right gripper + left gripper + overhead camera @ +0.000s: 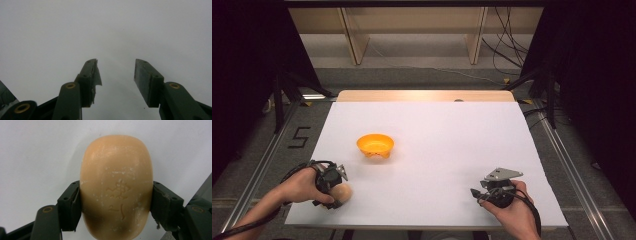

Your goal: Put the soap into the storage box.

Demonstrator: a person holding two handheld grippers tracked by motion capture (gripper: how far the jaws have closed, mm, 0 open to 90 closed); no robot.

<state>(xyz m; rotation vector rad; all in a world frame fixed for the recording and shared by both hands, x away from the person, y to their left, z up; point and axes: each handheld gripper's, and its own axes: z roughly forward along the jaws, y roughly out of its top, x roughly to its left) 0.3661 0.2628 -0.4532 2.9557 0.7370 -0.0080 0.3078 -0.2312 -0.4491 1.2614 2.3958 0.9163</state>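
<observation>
Spanning most of the high view, a white table (437, 150) with broad bare room between the near-left corner and the orange bowl (375, 145) left of centre. Sitting empty, that bowl, so probably the drop-off, with delivery yet to be done. Close to the near edge and the left edge, the left gripper (337, 192), jaws clamped on both flanks of an oval peach-coloured soap bar (116, 186) with a stamped mark, low against the table. Grasp apparently done; lift and carry to the bowl left. Near the front right, well apart, the right gripper (115, 75), jaws spread moderately, holding nothing.
</observation>
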